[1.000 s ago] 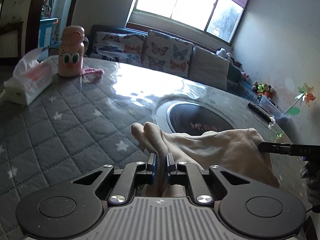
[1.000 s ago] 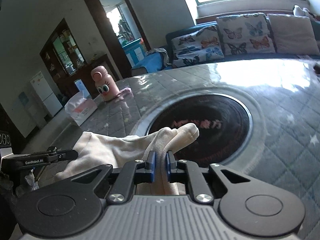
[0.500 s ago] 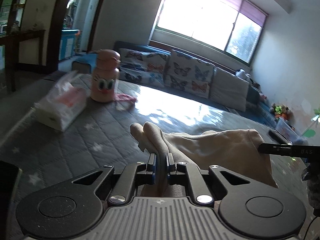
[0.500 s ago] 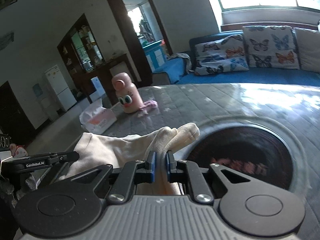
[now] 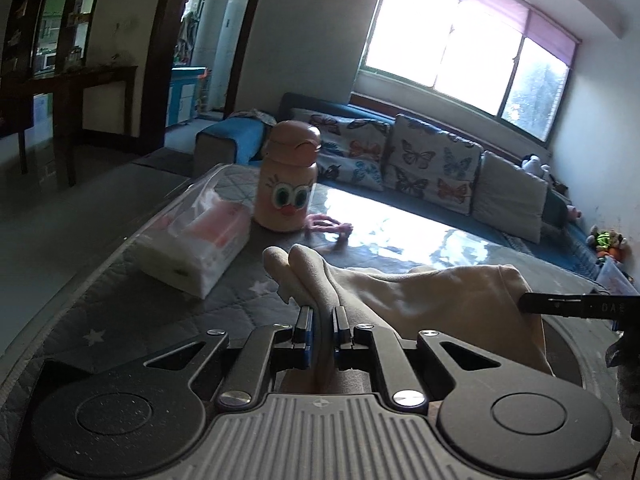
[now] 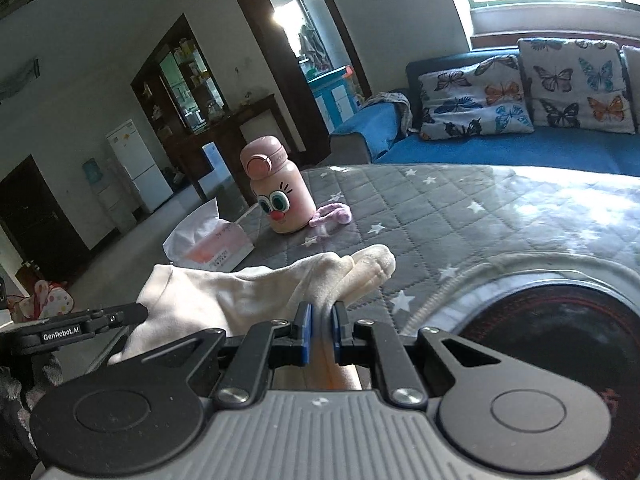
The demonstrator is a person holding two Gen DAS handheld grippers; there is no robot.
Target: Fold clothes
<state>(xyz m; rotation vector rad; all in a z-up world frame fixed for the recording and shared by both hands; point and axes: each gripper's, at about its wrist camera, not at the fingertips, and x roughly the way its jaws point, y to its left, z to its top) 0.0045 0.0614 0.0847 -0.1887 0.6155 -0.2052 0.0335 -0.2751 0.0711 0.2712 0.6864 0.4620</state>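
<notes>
1. My left tongs (image 5: 322, 312) are clamped on a bunched edge of the cream garment (image 5: 440, 292), low in the frame's centre.
2. My right tongs (image 6: 320, 316) pinch the garment's other end (image 6: 256, 292), so it hangs stretched between them over the quilted tabletop (image 6: 440, 208).
3. Beyond it, centre left, a pink bottle (image 6: 280, 196) stands upright just beside a tissue pack (image 6: 212, 244).

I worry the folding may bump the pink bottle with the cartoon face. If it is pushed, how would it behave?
The pink bottle stands upright, taller than wide, so a push near its cap would probably tip it. Its round body would likely roll after falling. The quilted table cover may slow sliding.
</notes>
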